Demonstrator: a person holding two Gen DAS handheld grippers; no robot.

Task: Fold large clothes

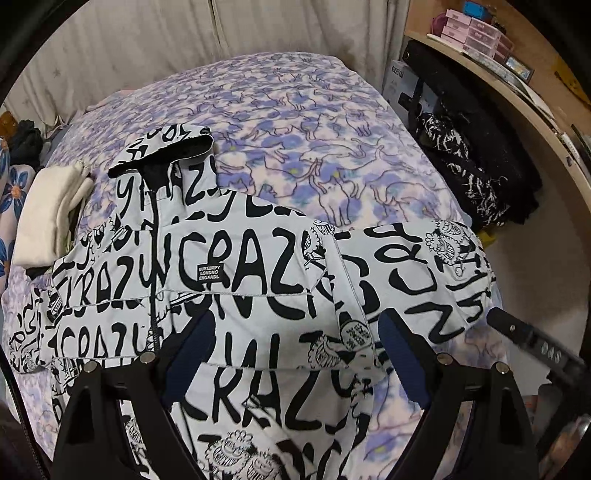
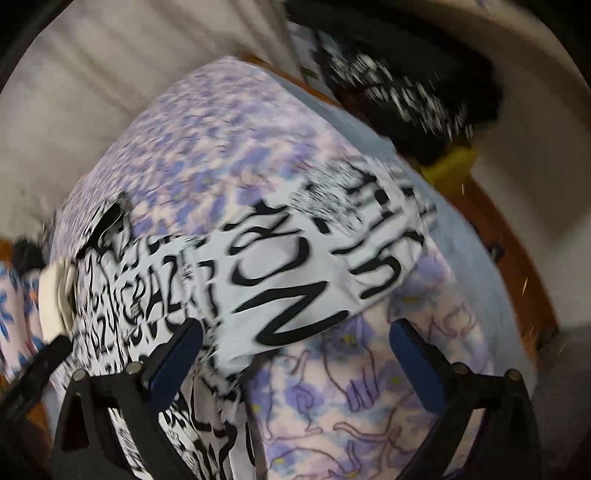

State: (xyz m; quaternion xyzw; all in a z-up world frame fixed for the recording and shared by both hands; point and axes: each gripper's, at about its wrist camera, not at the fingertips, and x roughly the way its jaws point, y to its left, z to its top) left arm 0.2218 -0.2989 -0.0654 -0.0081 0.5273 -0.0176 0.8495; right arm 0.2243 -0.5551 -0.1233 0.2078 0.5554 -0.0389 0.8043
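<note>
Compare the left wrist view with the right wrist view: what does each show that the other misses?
Only the left wrist view shows the jacket's collar, zipper and small black label, plus pink boxes on the shelf. It is also sharp. Only the right wrist view, which is blurred, shows the bed's orange-brown wooden edge and a yellow item. Both show the printed jacket spread on the cat-print blanket, its sleeve lying outward, the cream folded cloth, and an open gripper: left gripper, right gripper.
</note>
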